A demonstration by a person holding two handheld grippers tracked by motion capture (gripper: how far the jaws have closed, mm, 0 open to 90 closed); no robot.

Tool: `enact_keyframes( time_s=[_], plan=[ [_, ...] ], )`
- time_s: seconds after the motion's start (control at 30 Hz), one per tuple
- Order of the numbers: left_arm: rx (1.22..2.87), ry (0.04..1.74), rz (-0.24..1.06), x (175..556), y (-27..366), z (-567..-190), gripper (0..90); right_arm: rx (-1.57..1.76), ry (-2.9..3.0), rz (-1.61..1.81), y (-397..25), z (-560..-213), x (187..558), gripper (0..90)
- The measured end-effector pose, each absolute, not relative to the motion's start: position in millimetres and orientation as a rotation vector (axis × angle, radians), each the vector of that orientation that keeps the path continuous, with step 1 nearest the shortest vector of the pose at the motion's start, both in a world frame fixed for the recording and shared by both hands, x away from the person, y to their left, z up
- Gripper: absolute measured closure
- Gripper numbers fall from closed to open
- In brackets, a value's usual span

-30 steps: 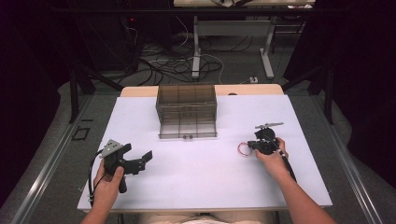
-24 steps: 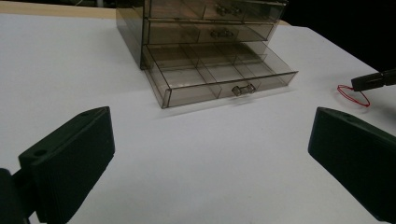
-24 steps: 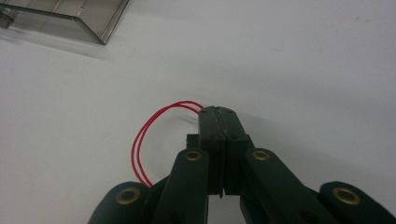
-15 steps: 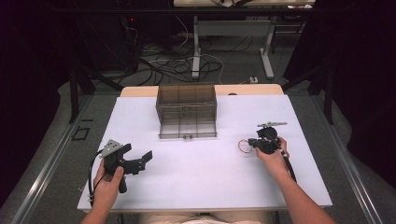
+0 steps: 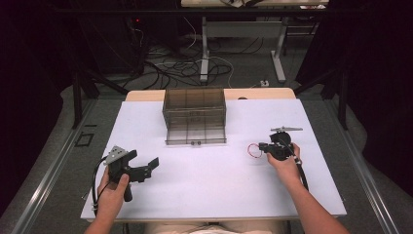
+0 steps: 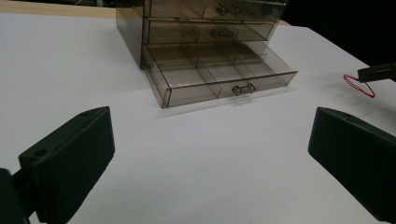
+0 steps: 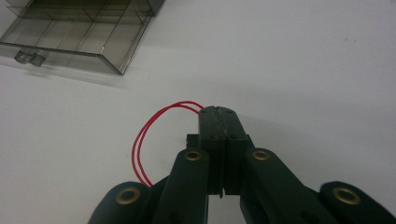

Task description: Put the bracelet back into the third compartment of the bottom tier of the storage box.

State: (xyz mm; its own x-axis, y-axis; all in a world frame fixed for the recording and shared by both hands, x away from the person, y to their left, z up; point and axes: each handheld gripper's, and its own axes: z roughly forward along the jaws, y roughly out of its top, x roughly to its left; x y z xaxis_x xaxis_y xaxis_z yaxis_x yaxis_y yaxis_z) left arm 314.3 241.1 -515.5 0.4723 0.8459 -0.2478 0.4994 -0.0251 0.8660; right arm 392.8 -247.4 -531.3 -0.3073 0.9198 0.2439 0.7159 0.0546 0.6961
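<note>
The right claw [image 7: 218,112], closed on the red loop [image 7: 140,140], has drifted slightly from the drawer box [image 5: 195,115]; its bottom drawer [image 6: 219,77] waits open. Left claw [image 6: 210,154] stays open.

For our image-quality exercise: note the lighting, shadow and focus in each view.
High view: white table bright, surroundings dark. Left gripper view: the drawer unit casts a soft shadow, near jaws slightly soft. Right gripper view: the red loop is sharp in the right gripper.
</note>
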Motion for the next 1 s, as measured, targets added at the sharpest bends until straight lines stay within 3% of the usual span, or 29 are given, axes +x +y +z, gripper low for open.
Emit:
enact_keyframes(
  time_s=[1.0],
  plan=[
    [1.677,1.168,0.418,313.7,240.7,-515.2,0.5,1.756,1.974,1.258,-246.0,-514.2,387.2,90.0]
  ],
)
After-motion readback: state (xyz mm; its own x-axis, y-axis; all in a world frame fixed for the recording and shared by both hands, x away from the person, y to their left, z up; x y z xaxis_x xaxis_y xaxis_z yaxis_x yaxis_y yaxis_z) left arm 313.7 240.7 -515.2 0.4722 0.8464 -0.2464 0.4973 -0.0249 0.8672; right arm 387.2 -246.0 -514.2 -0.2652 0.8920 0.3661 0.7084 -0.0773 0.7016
